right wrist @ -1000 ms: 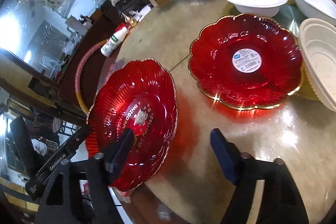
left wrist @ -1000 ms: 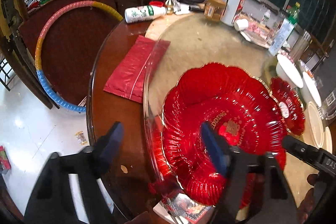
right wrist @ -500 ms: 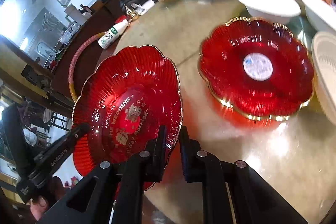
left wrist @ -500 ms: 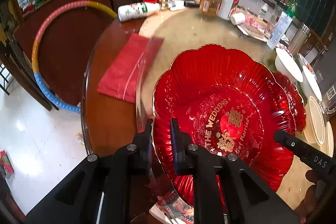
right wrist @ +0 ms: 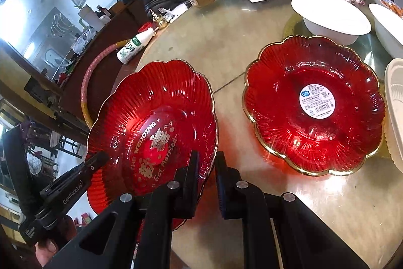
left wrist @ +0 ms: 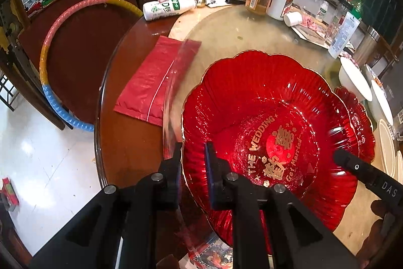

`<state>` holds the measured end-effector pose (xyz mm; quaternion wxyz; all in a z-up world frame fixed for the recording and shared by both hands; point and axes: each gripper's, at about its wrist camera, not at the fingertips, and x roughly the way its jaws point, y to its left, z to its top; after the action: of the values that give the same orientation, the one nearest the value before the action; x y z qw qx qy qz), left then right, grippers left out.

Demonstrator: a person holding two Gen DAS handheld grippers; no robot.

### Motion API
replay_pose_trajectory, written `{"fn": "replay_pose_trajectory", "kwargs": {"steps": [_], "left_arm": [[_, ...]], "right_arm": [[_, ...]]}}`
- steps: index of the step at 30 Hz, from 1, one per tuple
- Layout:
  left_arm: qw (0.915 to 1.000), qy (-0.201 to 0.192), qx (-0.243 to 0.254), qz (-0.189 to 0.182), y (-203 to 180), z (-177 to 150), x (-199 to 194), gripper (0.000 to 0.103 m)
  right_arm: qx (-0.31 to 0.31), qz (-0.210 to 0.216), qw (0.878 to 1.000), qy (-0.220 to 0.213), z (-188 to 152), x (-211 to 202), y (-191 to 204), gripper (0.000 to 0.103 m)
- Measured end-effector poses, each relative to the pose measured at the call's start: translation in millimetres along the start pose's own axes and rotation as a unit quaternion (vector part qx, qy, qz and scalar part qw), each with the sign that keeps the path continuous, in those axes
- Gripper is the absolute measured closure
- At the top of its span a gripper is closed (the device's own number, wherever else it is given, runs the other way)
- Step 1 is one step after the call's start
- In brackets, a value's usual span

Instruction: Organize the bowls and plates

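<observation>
Red scalloped glass plate (left wrist: pixel 272 127) with gold wedding lettering sits at the near edge of the round glass tabletop (right wrist: pixel 226 42), beside a second red plate (right wrist: pixel 314 105). Both pairs of tongs, spread a second ago, now pinch its opposite rims: left gripper (left wrist: pixel 192 155), right gripper (right wrist: pixel 206 163). Lifting looks next.

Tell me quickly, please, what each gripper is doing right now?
Left gripper: closed on the rim of the wedding plate.
Right gripper: closed on the same plate's opposite rim.
</observation>
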<state>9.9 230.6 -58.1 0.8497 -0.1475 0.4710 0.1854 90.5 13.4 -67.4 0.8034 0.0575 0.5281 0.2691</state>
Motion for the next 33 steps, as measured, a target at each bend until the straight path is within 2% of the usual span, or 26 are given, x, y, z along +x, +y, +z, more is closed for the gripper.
{"fn": "replay_pose_trajectory", "kwargs": {"steps": [7,11,13,14,15,17,20,23,26,30,33], "left_arm": [[1.0000,0.006,-0.002,0.000,2.2,-4.8,1.6,0.090],[1.0000,0.000,-0.003,-0.001,4.4,-6.5,-4.1,0.090],[0.9999,-0.010,-0.002,0.001,4.5,-6.7,-8.3,0.084],[1.0000,-0.007,-0.001,0.005,4.5,-6.6,-8.8,0.070],[1.0000,-0.006,-0.002,0.005,5.1,-6.6,-9.8,0.058],[0.9998,-0.019,-0.008,0.003,8.9,-8.0,-16.3,0.054],[0.9994,-0.028,-0.020,0.008,15.9,-9.8,-24.9,0.054],[0.9979,-0.054,-0.035,0.013,23.4,-11.9,-39.1,0.054],[0.9964,-0.074,-0.040,0.011,22.6,-12.1,-52.2,0.045],[0.9956,-0.091,-0.019,-0.005,4.9,-5.7,-68.2,0.041],[0.9949,-0.093,0.013,-0.035,-21.2,3.3,-75.1,0.032]], "right_arm": [[-0.001,-0.010,1.000,0.009,-5.6,3.3,0.1,0.091],[-0.002,-0.006,1.000,0.003,-5.9,-1.6,2.5,0.086],[0.000,-0.004,1.000,0.005,-6.4,-3.3,2.0,0.068],[0.002,-0.003,1.000,0.004,-6.9,-5.1,1.7,0.044],[0.004,0.001,1.000,-0.003,-7.7,-8.7,0.6,0.026],[0.006,-0.001,1.000,-0.017,-10.1,-17.4,-2.0,0.025],[0.018,-0.002,0.999,-0.029,-13.8,-32.0,-10.9,0.025],[0.040,0.012,0.998,-0.048,-20.5,-47.9,-27.0,0.025],[0.072,0.026,0.995,-0.066,-26.6,-61.2,-47.5,0.025],[0.111,0.040,0.989,-0.090,-27.9,-77.0,-74.4,0.024],[0.120,0.036,0.988,-0.093,-24.5,-80.3,-87.4,0.021]]}}
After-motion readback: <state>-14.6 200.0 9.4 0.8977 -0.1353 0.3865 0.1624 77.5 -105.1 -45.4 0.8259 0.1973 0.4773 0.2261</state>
